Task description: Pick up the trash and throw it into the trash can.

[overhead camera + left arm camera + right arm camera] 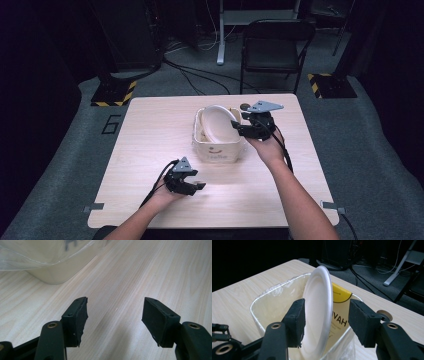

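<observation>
- The step in hand looks like handling the white plate, which stands on edge, tilted, inside the cream bin at the far middle of the table.
- The right tongs sit at the bin's right rim, spread, straddling the plate's rim; the left pad looks close to the plate, though whether it touches is hard to tell.
- A yellow printed card stands in the bin behind the plate.
- The left tongs hang released and empty over bare table, near the bin's front side.
- The next move probably calls for either closing squarely on the rim or drawing clear.
</observation>
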Tool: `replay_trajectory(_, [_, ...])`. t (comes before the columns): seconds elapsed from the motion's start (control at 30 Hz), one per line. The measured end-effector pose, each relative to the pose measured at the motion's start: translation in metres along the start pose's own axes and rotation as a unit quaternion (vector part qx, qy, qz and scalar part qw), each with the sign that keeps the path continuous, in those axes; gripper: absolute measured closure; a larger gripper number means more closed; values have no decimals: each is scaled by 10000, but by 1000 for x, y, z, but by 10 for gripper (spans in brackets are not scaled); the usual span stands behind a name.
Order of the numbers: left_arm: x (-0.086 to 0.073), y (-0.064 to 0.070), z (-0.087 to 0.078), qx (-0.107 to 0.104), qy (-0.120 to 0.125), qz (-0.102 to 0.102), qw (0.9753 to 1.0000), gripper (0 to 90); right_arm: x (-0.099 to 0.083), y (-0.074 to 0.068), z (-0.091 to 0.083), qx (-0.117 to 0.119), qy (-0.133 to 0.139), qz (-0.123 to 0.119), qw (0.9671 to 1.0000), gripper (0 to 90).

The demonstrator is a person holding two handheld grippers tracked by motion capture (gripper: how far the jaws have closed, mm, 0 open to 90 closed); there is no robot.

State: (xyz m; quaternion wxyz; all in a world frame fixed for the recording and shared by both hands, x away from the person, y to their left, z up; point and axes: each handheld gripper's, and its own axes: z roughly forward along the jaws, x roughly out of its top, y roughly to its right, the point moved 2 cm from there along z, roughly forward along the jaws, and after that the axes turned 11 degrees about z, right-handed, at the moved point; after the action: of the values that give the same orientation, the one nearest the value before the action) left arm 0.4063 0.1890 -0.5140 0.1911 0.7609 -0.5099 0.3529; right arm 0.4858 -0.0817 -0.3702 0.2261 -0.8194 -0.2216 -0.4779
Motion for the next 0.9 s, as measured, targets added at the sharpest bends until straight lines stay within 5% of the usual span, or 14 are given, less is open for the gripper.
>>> replay_trajectory(0.9, [-1,-2,1,40,-34,-16,10000,364,-50,21,-47,-108,-103,50,9999,420])
